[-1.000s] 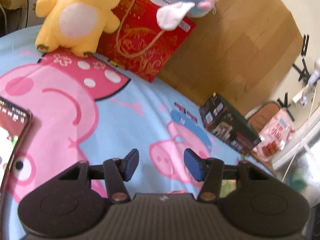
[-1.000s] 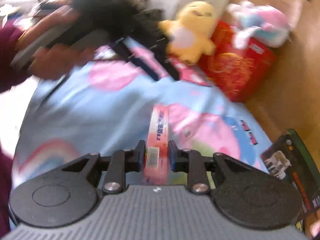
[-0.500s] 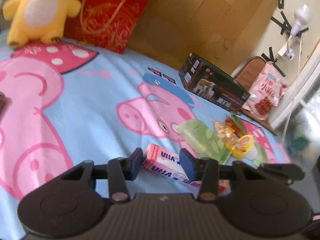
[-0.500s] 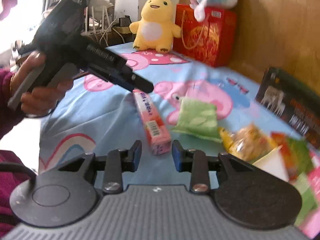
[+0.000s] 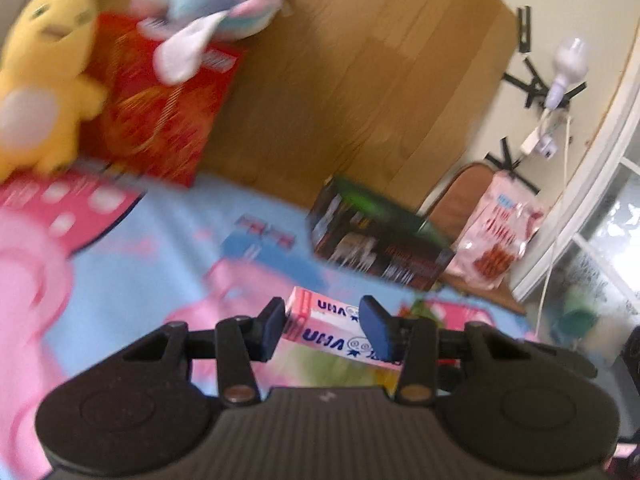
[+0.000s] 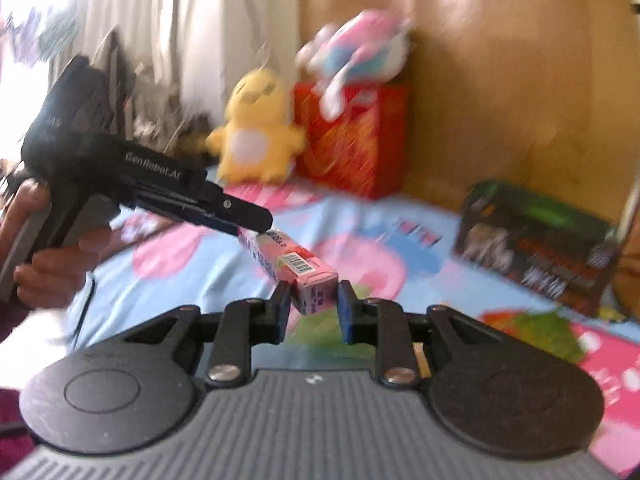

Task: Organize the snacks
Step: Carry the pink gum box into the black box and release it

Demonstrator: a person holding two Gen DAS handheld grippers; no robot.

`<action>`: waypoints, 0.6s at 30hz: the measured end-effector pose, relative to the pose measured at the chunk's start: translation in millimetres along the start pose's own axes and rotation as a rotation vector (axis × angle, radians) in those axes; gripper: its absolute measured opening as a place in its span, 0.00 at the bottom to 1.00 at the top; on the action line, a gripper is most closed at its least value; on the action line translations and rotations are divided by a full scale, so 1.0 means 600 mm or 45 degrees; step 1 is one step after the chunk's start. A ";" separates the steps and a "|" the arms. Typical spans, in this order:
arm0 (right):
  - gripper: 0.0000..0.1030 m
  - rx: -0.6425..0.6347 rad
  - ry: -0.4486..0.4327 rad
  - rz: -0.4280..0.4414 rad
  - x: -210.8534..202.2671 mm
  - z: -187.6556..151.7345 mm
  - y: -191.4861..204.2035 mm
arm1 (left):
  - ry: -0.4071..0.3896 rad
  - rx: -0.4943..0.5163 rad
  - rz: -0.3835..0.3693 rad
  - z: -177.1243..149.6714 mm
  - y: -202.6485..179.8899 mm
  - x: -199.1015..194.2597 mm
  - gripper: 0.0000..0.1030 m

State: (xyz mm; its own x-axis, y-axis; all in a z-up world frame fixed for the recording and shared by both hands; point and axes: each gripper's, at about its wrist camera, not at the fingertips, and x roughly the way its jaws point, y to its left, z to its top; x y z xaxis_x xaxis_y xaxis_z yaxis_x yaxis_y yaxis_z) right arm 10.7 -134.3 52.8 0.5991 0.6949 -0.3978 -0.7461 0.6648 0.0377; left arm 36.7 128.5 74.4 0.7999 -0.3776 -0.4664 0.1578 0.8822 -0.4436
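Observation:
A long pink snack box hangs above the cartoon-pig bedsheet, gripped at both ends. My left gripper is shut across one end, with both blue pads on the box's sides. In the right wrist view the same pink box runs from the left gripper, held in a person's hand, down to my right gripper. The right jaws are closing, with the box's barcode end between them and the pads against it.
A dark printed box lies by the wooden headboard. A yellow plush, a red gift bag and a pink-blue plush stand at the back left. Green snack packets lie to the right, and a pink snack bag leans beyond.
Half a second ago the pink box lay on the sheet with the right jaws apart from it. Now both grippers hold it, raised off the sheet, and both views have swung upward.

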 end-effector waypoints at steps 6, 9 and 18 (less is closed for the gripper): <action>0.28 0.063 -0.111 -0.234 0.006 0.037 -0.090 | -0.004 0.042 -0.070 0.093 -0.056 0.128 0.40; 0.28 0.080 -0.145 -0.345 0.024 0.059 -0.146 | 0.000 0.035 -0.105 0.135 -0.071 0.204 0.40; 0.28 0.245 -0.116 -0.555 0.123 0.060 -0.282 | 0.088 0.083 -0.005 0.165 -0.079 0.377 0.41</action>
State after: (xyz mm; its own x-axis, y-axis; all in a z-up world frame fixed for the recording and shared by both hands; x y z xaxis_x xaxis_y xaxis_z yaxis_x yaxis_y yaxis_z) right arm 191.7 -185.4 50.2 0.8733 0.3559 -0.3328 -0.3578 0.9320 0.0580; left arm 267.3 29.1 65.8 0.7574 -0.3979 -0.5177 0.2004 0.8962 -0.3958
